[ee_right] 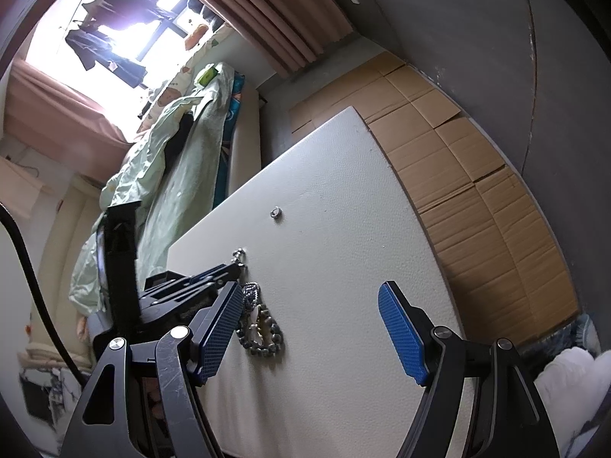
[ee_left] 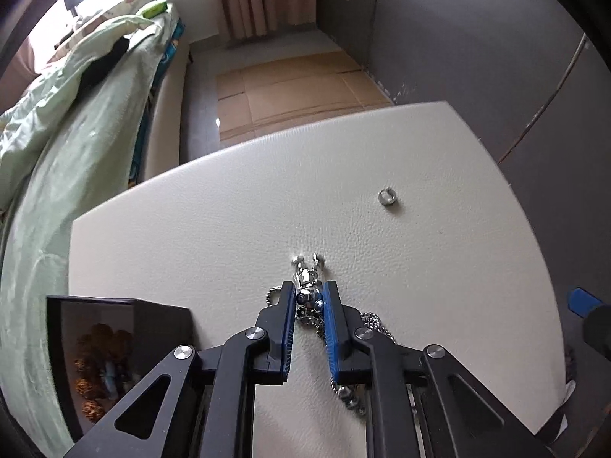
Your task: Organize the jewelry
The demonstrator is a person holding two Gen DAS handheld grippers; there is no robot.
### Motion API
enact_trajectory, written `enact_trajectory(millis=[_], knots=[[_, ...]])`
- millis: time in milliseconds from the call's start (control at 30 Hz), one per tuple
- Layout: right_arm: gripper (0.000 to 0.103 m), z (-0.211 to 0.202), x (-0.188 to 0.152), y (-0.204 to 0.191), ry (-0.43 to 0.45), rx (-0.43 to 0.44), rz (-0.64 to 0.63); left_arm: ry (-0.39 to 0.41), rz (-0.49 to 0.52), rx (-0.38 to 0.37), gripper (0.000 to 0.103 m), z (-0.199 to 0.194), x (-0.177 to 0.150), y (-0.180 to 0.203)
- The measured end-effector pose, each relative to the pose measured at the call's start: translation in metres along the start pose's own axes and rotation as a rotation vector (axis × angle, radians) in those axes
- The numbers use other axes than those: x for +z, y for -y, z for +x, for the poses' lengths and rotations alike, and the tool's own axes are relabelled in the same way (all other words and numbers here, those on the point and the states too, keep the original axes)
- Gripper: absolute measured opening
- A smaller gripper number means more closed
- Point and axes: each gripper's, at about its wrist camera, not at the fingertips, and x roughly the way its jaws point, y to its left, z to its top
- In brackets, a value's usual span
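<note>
On the white leather tabletop [ee_left: 229,229] lies a silver necklace with a small figure pendant [ee_left: 309,284]. My left gripper [ee_left: 308,294] is closed around the pendant, its blue pads touching both sides, with the chain trailing under the right finger. A silver ring [ee_left: 387,195] lies further away to the right; it also shows in the right wrist view [ee_right: 275,212]. A beaded bracelet [ee_right: 263,334] lies beside the left gripper's fingers. My right gripper [ee_right: 311,305] is wide open and empty above the table. An open black jewelry box [ee_left: 110,355] stands at the left.
A bed with a green quilt [ee_left: 76,133] runs along the table's left side. Flattened cardboard [ee_left: 290,87] covers the floor beyond the table. A grey wall [ee_left: 477,38] stands at the right.
</note>
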Motion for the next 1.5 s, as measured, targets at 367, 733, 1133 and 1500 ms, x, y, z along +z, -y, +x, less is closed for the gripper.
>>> enact_trajectory(millis=[367, 733, 1133, 1500], knots=[[0.074, 0.007, -0.001, -0.003, -0.011, 0.015, -0.007, 0.148, -0.004, -0.06, 0.015, -0.077, 0.01, -0.005], [0.074, 0.016, -0.001, -0.011, -0.022, 0.013, -0.012, 0.307, 0.007, -0.092, 0.015, -0.158, 0.014, -0.01], [0.074, 0.029, 0.008, -0.026, -0.016, 0.011, -0.048, 0.453, -0.014, -0.055, 0.015, -0.238, 0.019, -0.036], [0.074, 0.06, 0.036, -0.037, -0.035, -0.02, -0.095, 0.549, -0.049, 0.012, 0.015, -0.295, 0.024, -0.068]])
